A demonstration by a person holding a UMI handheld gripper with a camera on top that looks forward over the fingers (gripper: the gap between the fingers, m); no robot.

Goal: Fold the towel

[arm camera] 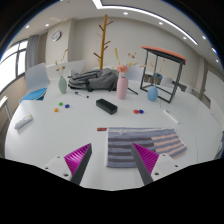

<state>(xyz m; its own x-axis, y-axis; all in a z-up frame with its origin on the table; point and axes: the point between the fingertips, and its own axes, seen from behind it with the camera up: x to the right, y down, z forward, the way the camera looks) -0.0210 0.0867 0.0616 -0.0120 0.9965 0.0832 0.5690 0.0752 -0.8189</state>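
"What is the gripper [109, 162] doing?"

"It hangs up in the air, tipped down a little."

"Are its two fingers [78, 160] together?"

"No. They are wide apart, with a big gap in the middle. Nothing is held in there."

"What colour are they?"

"Each one has a bright pink pad [143, 160] on the inside. The two pads face each other."

"Can you see the hand that holds it?"

"No, I can't."

An office or meeting room: a large white table [60, 135] fills the lower frame, with chairs [38, 78] at its far edge. At top centre stands a wooden coat rack [103, 45]; windows [12, 62] line the upper left, a wall clock [56, 35] hangs beside them, and ceiling lights [125, 13] run overhead.
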